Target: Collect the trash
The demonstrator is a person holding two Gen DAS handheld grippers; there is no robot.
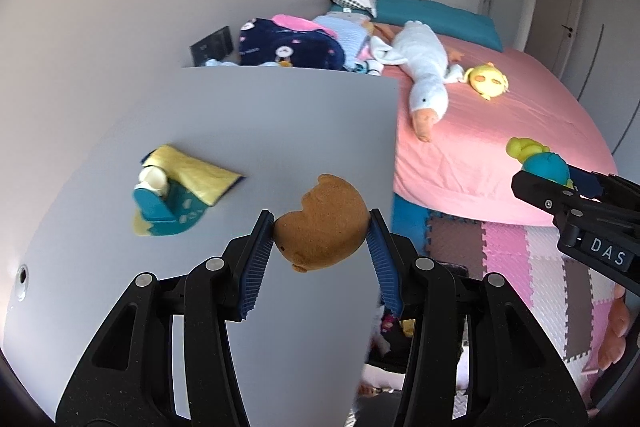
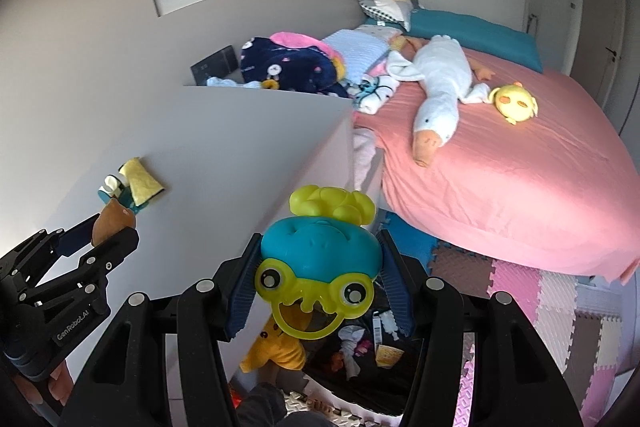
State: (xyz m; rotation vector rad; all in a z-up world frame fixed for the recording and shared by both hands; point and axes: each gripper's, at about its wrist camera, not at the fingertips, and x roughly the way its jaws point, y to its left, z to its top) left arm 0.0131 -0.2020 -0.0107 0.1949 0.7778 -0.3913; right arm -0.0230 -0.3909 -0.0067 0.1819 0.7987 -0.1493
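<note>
Clamped between left gripper pads: brown plush toy, above grey tabletop. Right gripper likewise squeezing teal-and-yellow frog toy, dark bag open just beneath. Carrying step, by the look; next, lowering over that bag and releasing

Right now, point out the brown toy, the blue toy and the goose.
brown toy (image 1: 322, 223), left wrist view, middle of its fuzzy body
blue toy (image 2: 320, 249), right wrist view, top of its blue dome
goose (image 2: 438, 83), right wrist view, middle of its white body
</note>
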